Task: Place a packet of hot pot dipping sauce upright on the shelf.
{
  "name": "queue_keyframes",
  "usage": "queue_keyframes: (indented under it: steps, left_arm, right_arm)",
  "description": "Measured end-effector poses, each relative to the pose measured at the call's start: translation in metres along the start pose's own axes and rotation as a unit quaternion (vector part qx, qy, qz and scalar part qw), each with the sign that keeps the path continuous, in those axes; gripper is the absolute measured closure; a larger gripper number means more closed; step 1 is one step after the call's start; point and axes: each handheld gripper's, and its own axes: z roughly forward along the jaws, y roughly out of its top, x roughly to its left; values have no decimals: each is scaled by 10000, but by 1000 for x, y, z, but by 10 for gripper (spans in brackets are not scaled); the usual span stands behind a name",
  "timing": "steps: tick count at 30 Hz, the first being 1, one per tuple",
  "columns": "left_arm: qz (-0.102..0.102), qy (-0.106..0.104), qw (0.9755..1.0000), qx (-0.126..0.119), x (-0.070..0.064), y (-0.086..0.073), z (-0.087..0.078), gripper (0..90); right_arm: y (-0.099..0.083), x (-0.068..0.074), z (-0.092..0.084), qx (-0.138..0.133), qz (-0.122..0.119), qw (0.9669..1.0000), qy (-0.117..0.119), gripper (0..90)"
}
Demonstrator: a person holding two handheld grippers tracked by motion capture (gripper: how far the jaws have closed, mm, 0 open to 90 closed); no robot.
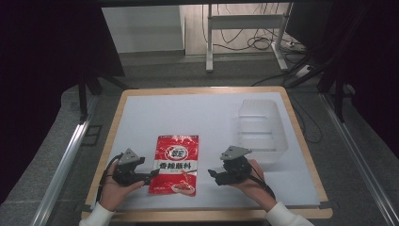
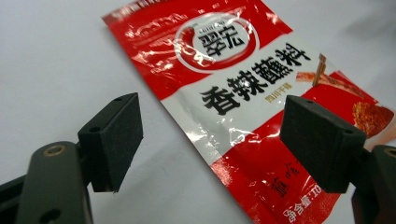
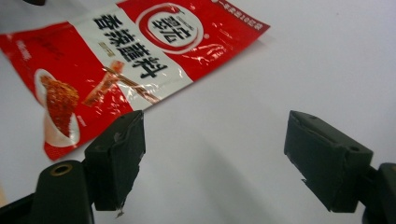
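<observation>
The red sachet [image 2: 243, 107] reads "翠宏" in a round emblem and "香辣蘸料" on its white band.

Both of the person's arms wear white sleeves, and each hand carries a black tool, the left tool [image 1: 149, 177] and the right tool [image 1: 212, 175], each topped by a grey three-cornered plate, trailing a black cable, with blocky black pads [image 2: 116, 140] and brass-ringed screw holes.
</observation>
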Motion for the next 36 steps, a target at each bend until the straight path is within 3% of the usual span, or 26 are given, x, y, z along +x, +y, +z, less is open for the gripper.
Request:
queue_keyframes:
  steps: [5,9,15,19,28,30,36]
  left_arm:
    - [-102,-13,9999,-15,1,-2,1,210]
    - [1,53,10000,-5,-3,-2,1,208]
    - [81,10,9999,-104,-9,-5,-4,206]
    - [17,-118,9999,-108,-6,-7,-4,199]
    - [168,-180,9997,-66,0,-4,2,199]
    - [293,-184,9993,-108,-2,-2,0,199]
    - [241,-233,9993,-155,0,-6,-6,201]
  right_arm:
    - [-2,-4,-4,-30,-5,9999,106,215]
    - [-3,-6,-8,-25,-183,9997,125,217]
    - [-2,-7,-13,41,-18,9998,174,206]
    - [1,-7,-9,152,-49,9996,228,190]
    - [27,-9,7,414,-210,9983,357,172]
    - [43,-10,5,382,-346,9979,384,182]
    - [71,-19,10,473,-394,9972,432,190]
